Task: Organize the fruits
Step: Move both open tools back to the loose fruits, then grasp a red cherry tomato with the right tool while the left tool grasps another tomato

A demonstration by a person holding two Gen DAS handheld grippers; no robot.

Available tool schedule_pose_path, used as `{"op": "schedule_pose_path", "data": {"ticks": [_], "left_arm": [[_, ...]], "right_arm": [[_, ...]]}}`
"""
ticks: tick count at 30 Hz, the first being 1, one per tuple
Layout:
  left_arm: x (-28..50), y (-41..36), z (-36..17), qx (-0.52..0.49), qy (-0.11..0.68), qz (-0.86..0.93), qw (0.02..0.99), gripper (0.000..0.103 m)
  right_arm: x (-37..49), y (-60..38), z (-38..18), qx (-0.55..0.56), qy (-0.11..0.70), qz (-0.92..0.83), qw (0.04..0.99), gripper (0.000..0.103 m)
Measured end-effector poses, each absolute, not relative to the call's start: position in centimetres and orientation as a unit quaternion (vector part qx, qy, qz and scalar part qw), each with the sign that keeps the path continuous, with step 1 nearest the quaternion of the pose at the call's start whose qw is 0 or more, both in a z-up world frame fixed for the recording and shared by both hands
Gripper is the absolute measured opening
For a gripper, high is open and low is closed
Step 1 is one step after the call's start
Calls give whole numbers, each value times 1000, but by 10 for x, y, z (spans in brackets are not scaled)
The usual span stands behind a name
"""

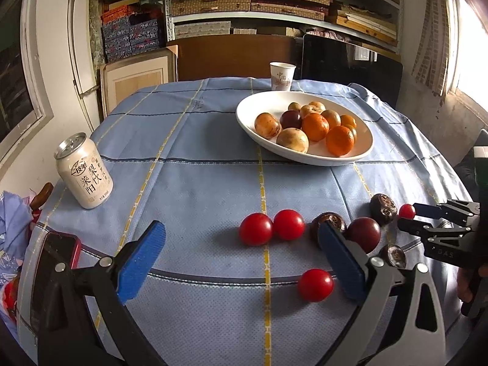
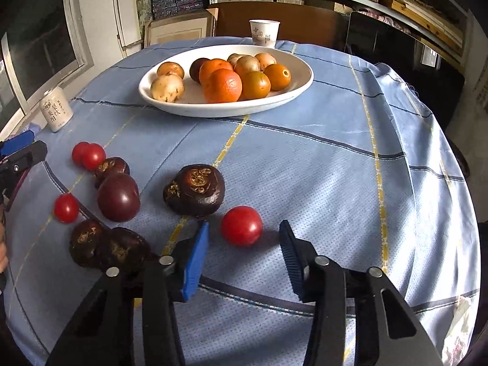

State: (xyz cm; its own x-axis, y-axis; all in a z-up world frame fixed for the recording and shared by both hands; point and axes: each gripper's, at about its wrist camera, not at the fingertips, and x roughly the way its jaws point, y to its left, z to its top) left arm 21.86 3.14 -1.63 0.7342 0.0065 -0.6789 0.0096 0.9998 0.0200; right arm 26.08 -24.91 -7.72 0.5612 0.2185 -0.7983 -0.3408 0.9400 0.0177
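A white oval plate (image 1: 364, 149) at the back of the blue checked cloth holds oranges (image 1: 315, 126) and several brownish fruits. Near the front lie red cherry tomatoes (image 1: 255, 229), a dark purple plum (image 2: 119, 197) and several dark water chestnuts (image 2: 195, 190). My left gripper (image 1: 244, 259) is wide open and holds nothing; two tomatoes sit just ahead of it and a third (image 1: 315, 284) lies by its right pad. My right gripper (image 2: 244, 256) stands partly open, with one tomato (image 2: 241, 225) just past its tips and between them. The pads do not touch this tomato.
A white drink can (image 1: 84, 170) stands at the left of the table, and a paper cup (image 1: 282, 76) behind the plate. A red-cased phone (image 1: 58, 253) lies at the front left edge. Shelves of boxes fill the wall behind the table.
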Motion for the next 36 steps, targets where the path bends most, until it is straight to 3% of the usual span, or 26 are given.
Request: {"op": "schedule_pose_path", "data": {"ticks": [5, 17, 18, 20, 23, 36], "left_arm": [[218, 31, -17, 19, 362, 4, 932, 98], [206, 14, -31, 40, 393, -121, 911, 97], [205, 11, -33, 43, 396, -129, 908, 96], [205, 6, -39, 52, 405, -140, 902, 78], [206, -1, -47, 65, 418, -145, 894, 62], [212, -13, -61, 87, 439, -160, 880, 50]], "right_arm": [[260, -244, -79, -87, 435, 162, 881, 26], [264, -254, -74, -57, 433, 150, 887, 26], [264, -254, -74, -57, 433, 151, 887, 26], [263, -253, -74, -58, 432, 152, 887, 26], [263, -253, -73, -60, 431, 151, 887, 26], [262, -253, -72, -61, 430, 150, 888, 26]]}}
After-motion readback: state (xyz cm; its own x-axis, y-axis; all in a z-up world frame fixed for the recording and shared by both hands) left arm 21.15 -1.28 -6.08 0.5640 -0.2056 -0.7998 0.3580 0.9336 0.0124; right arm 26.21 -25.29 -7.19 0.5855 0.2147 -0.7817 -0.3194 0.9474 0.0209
